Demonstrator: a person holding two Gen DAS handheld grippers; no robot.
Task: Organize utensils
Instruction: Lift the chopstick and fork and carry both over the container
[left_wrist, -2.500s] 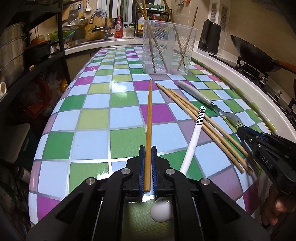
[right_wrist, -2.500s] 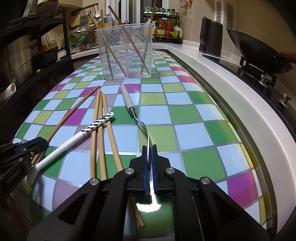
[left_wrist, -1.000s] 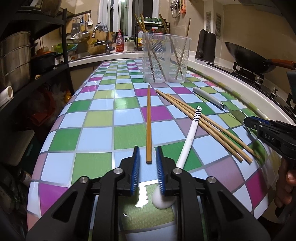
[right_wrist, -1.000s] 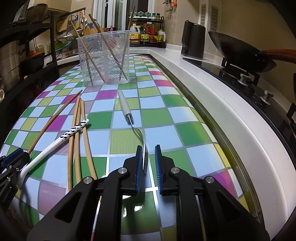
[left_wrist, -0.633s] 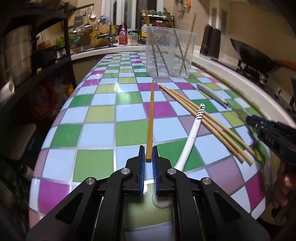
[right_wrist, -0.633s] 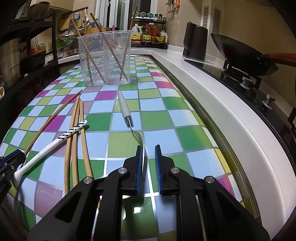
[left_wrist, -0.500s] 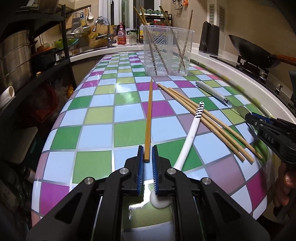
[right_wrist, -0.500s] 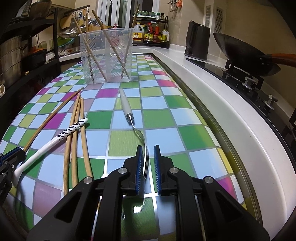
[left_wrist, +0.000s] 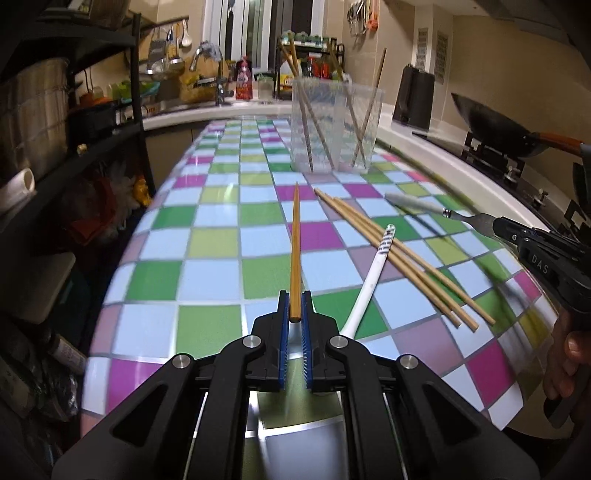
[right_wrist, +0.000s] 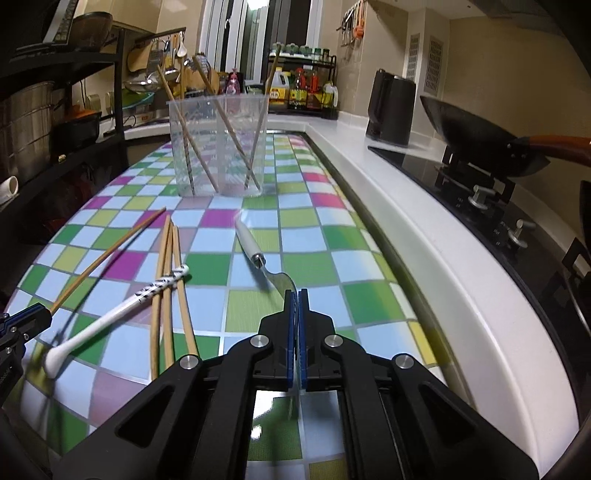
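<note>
A: Left tongs (left_wrist: 295, 314) have just closed and clamp the near end of one chopstick (left_wrist: 295, 236). Right tongs (right_wrist: 297, 306) have just closed and pinch the fork (right_wrist: 258, 254) by its tines, handle pointing ahead.

B: What's left?

A: Some sticks already stand in the cup (right_wrist: 218, 147), straight ahead of both. Between the tongs, three chopsticks (left_wrist: 399, 258) and a spoon (left_wrist: 369, 280) lie on the counter (left_wrist: 207, 273).

B: Room?

A: Open tiles up to the cup, I judge. The counter's raised edge runs just right of the right tongs.

Checked tabletop (left_wrist: 207, 280) in green, blue, magenta; white spoon (left_wrist: 364, 295), zebra-striped tip; blue-padded jaws.
</note>
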